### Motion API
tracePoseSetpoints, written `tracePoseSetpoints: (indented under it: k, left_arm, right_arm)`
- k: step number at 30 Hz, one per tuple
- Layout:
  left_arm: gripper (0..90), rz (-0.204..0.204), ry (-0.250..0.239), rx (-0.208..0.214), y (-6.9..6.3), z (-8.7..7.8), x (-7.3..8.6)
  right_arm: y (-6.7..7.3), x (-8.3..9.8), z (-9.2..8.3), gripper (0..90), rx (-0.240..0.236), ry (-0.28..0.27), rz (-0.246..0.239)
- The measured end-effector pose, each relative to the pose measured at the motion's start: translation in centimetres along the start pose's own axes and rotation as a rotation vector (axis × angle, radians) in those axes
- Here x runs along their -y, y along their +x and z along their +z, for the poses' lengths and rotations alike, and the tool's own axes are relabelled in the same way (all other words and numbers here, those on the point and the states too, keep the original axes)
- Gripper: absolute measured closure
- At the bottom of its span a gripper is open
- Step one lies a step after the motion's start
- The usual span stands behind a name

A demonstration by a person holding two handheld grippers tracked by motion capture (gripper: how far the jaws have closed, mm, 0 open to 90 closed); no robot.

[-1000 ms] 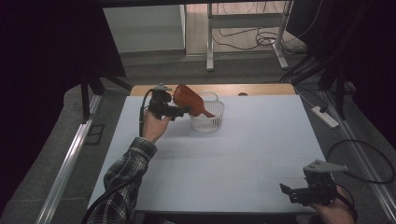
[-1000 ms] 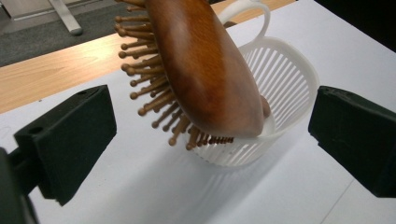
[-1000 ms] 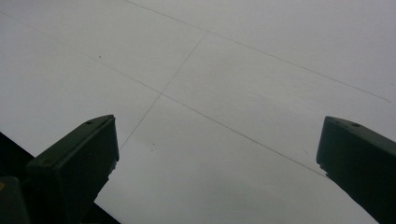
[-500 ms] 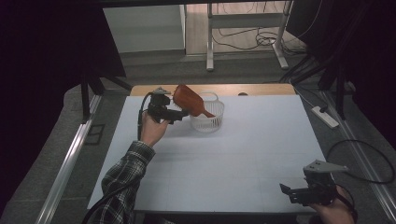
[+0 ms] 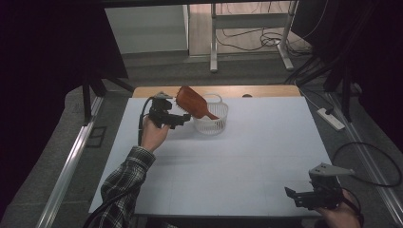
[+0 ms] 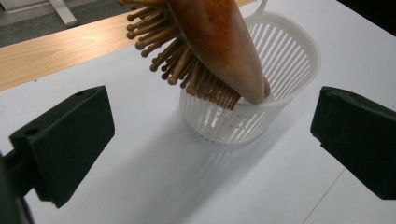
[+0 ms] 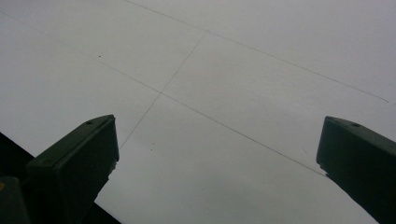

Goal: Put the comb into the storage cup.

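Since the earlier frame the left gripper (image 5: 183, 119) has barely shifted; its jaws now stand wide apart, and beyond them the hairbrush (image 6: 212, 44) leans handle-down in the white basket (image 6: 280, 88). I judge the brush placed, so next the gripper should draw back without tipping the basket. The right gripper (image 5: 297, 195), likewise spread and empty, hovers over the white table (image 7: 210, 84) at its near edge, with dark floor and cables beyond.

A white-topped table (image 5: 247, 156) with a wooden far edge stands in a dim room. Beyond it lies grey floor (image 5: 157, 71), then a lit patch with metal desk legs (image 5: 213, 42) and loose cables (image 5: 252, 40). A power strip (image 5: 330, 118) lies at the right.
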State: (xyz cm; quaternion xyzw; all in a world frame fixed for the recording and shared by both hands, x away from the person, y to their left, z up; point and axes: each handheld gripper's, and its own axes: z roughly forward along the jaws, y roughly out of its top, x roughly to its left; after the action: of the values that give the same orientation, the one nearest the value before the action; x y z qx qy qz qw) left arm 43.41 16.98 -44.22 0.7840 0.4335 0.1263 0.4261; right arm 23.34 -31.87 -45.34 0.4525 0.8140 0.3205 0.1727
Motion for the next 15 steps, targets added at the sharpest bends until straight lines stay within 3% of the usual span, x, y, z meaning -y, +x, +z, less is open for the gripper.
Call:
tracePoseSetpoints:
  k: [15]
  left_arm:
    - [0.0, 0.017, -0.012, 0.012, 0.1, -0.6, 1.4]
  right_arm:
    - [0.1, 0.0, -0.1, 0.0, 0.002, -0.01, -0.01]
